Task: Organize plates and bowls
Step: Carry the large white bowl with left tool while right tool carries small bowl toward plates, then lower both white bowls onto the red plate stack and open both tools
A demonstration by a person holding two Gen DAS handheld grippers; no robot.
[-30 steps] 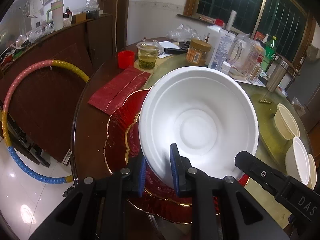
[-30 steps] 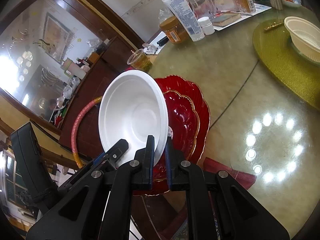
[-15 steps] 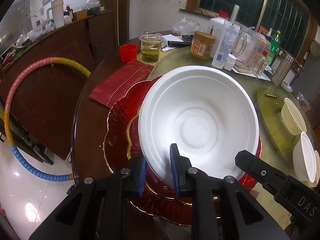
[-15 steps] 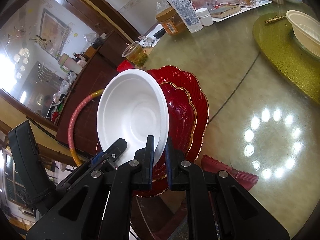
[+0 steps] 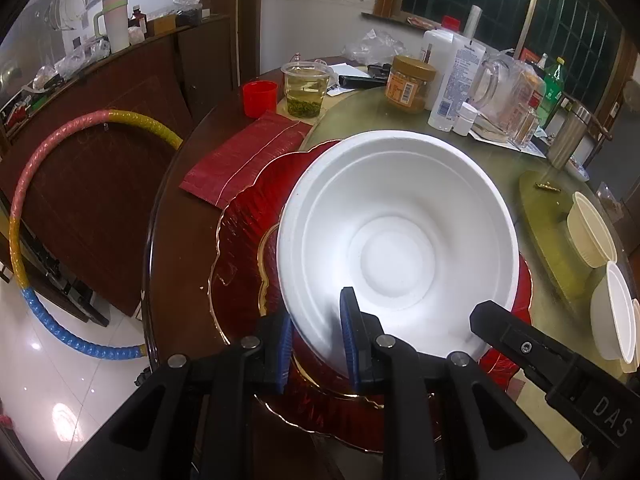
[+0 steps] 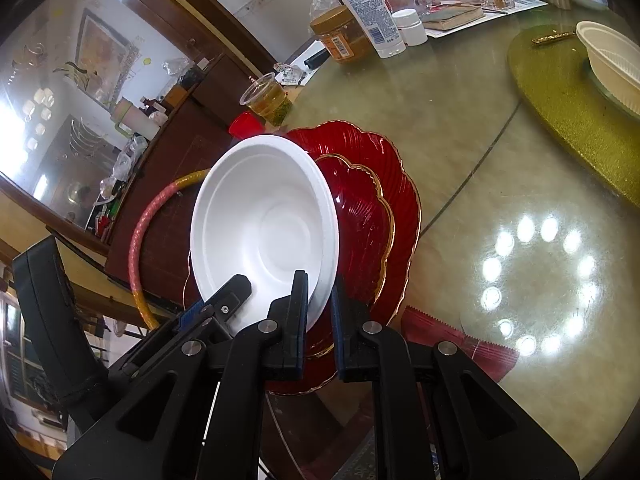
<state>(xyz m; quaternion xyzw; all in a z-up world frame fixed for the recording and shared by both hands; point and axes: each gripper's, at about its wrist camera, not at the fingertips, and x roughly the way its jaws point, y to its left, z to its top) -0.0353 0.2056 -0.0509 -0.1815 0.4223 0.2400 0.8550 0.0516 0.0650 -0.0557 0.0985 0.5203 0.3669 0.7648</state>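
Left gripper at bottom centre of left wrist view, fingers pointing up-frame, blue pads clamped on near rim of white bowl. Right gripper at bottom centre of right wrist view, likewise clamped on same bowl's rim; its black finger enters left view at lower right. Bowl tilted, mid-frame, over stacked red plates on glass tabletop. Cream bowl at right edge; red packet upper left of plates.
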